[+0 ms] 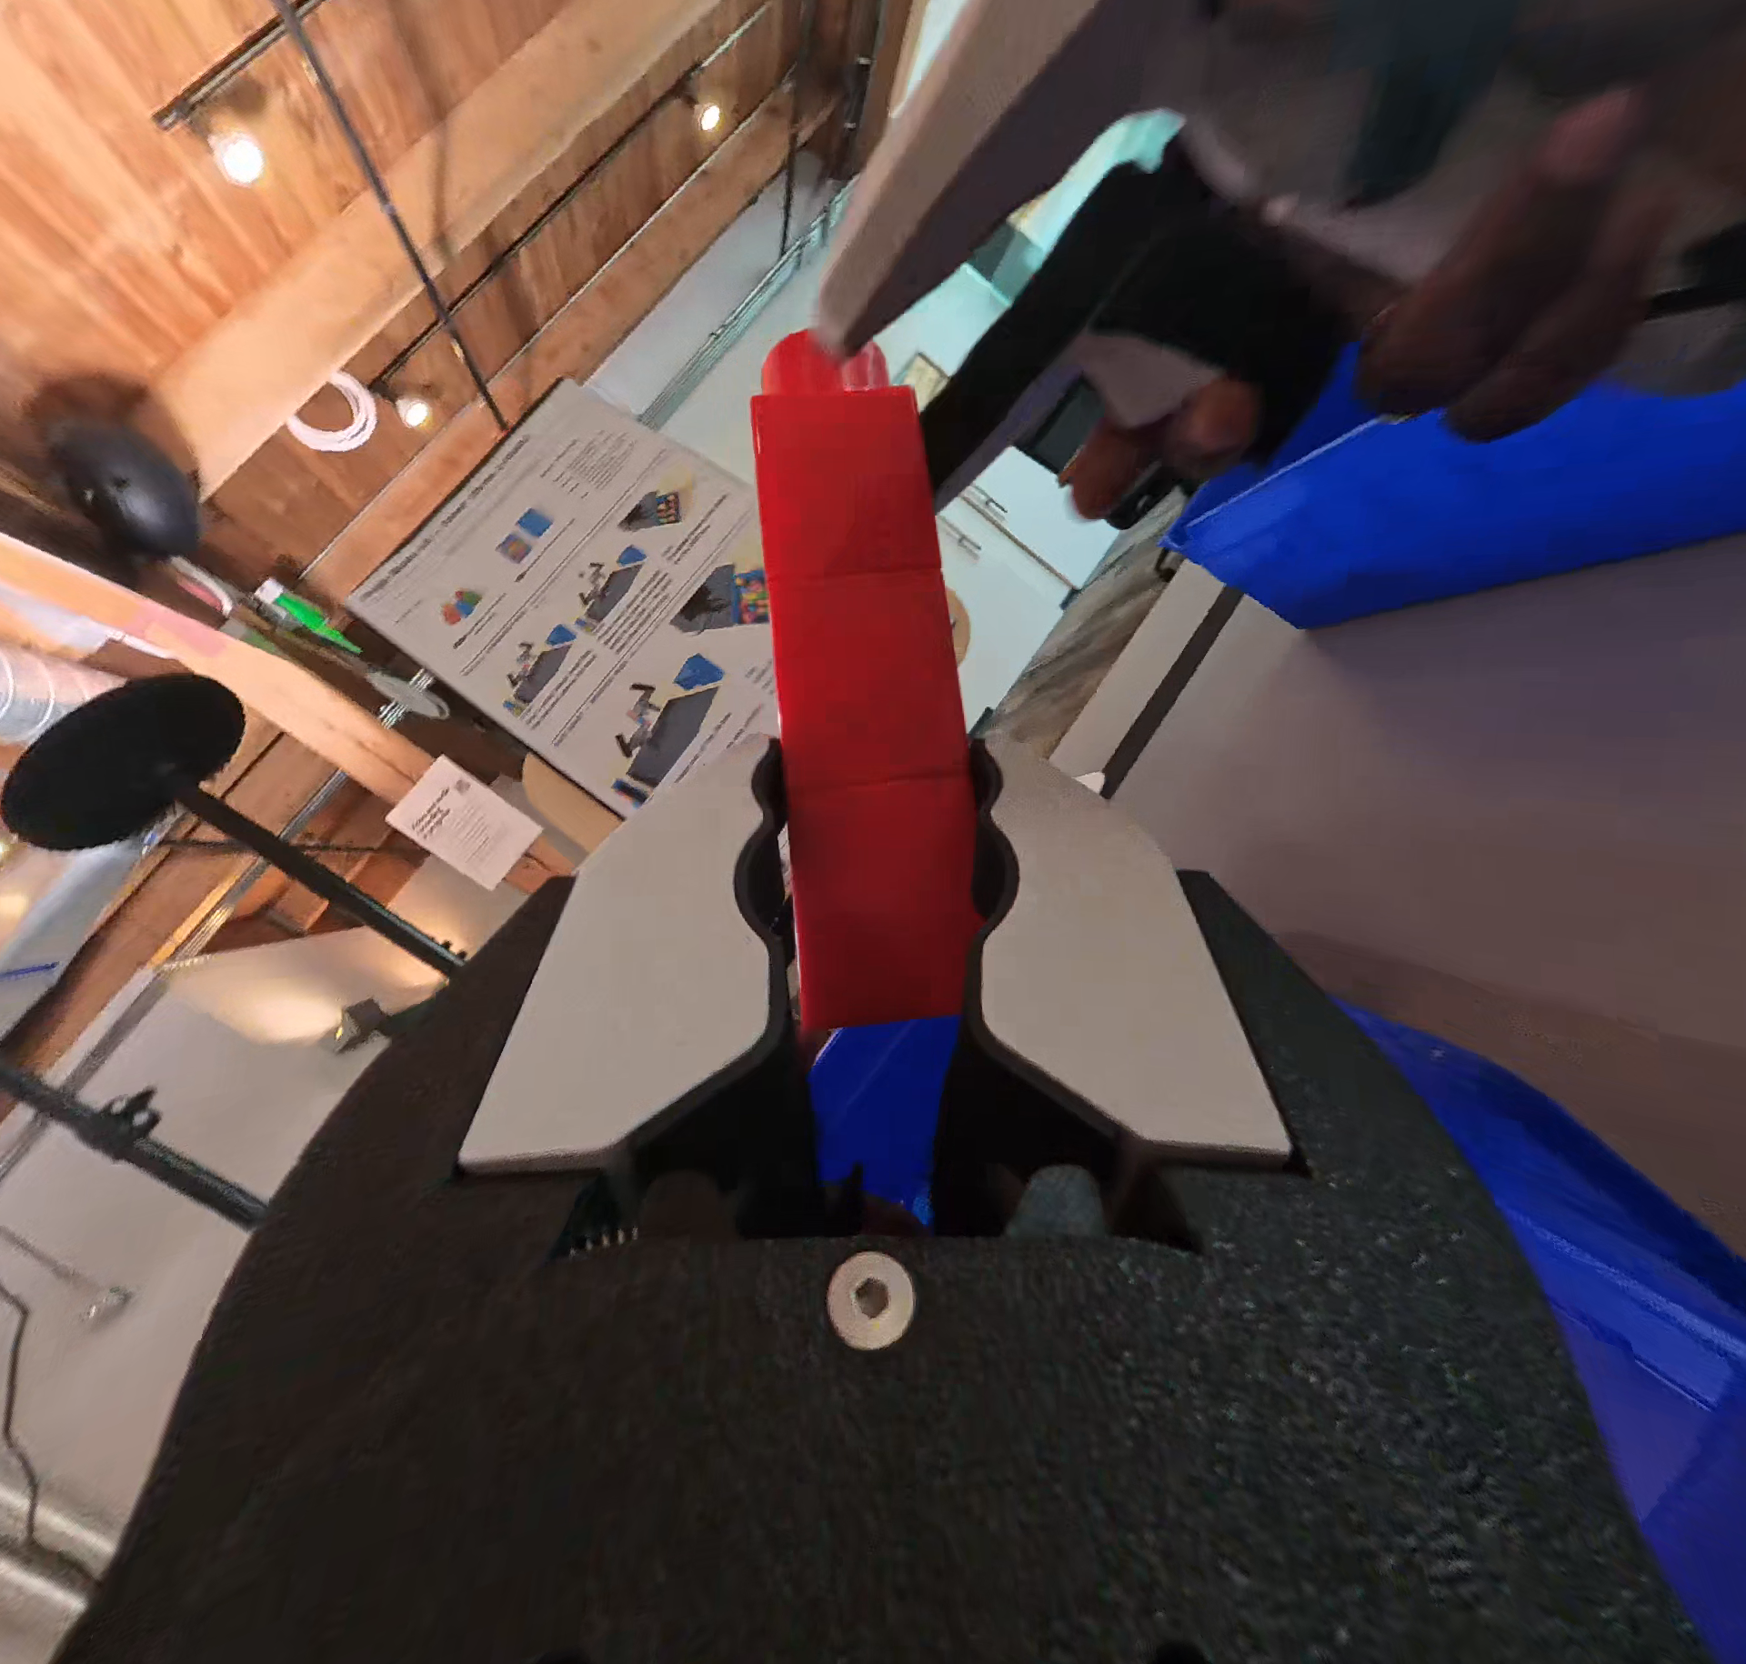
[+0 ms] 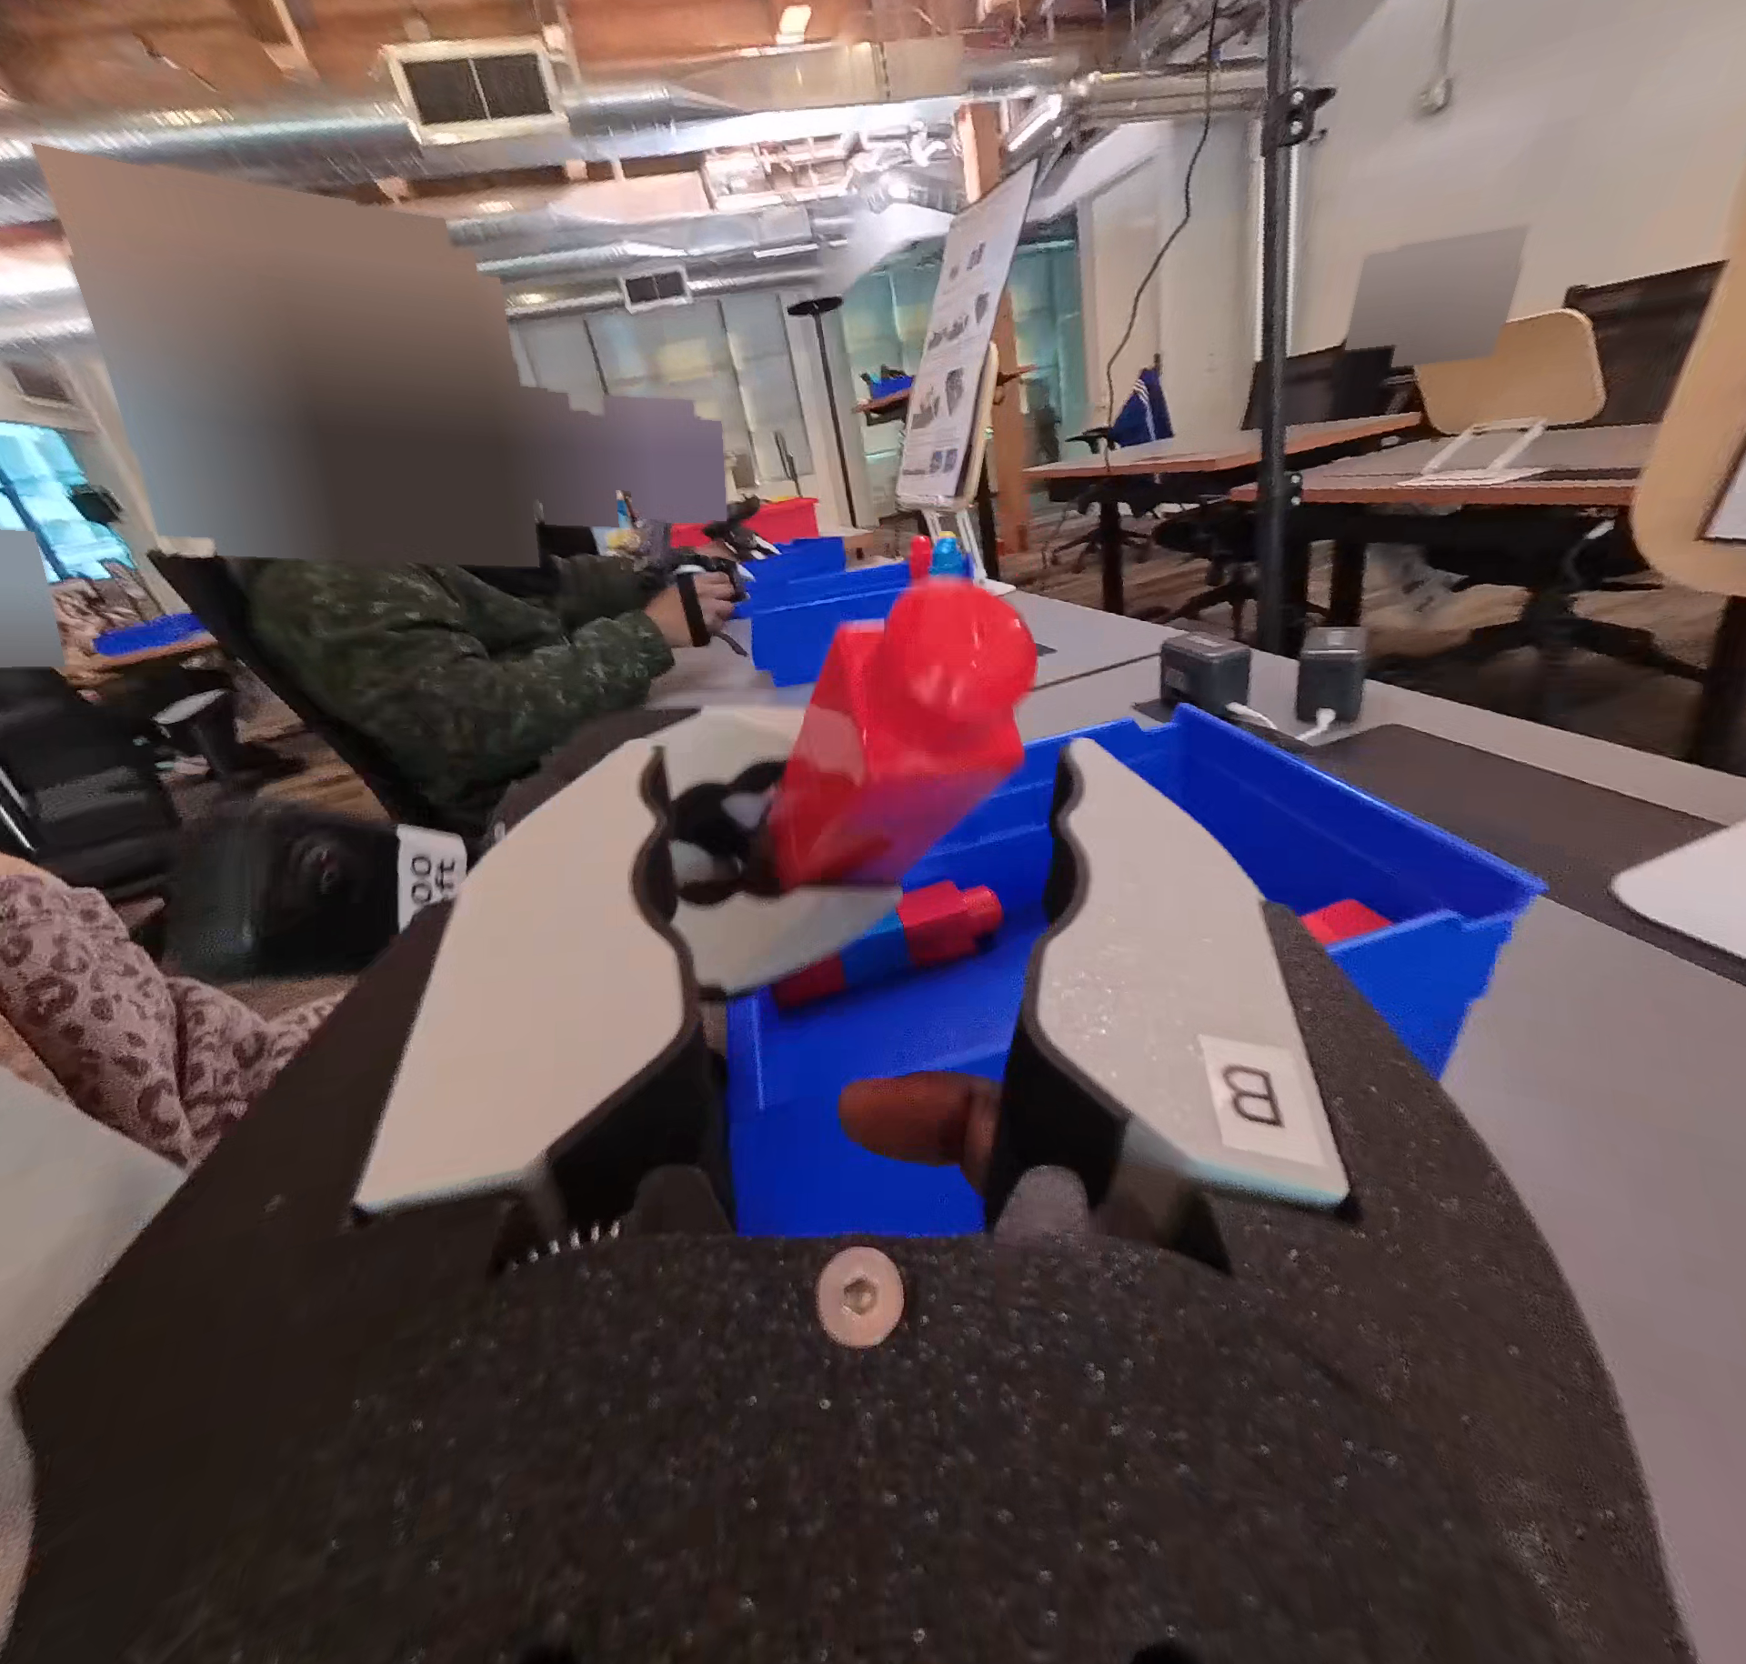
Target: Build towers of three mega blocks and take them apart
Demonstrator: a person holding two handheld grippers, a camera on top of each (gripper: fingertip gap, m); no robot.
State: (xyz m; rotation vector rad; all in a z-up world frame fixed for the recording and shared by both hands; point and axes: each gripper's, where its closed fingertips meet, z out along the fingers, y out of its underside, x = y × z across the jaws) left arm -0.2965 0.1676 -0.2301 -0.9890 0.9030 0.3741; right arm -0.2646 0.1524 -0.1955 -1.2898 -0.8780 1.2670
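Left wrist view is rolled sideways, tilted ceilingward, close behind the red tower; right wrist view is held level over the blue bin, the tower shared at 12 o'clock.

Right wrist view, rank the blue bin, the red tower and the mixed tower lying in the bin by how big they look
1. blue bin, clearly largest.
2. red tower, held up by the left hand-held gripper; it is blurred and may be nearer the camera, so its lead is unsure.
3. red-and-blue tower lying in the bin.
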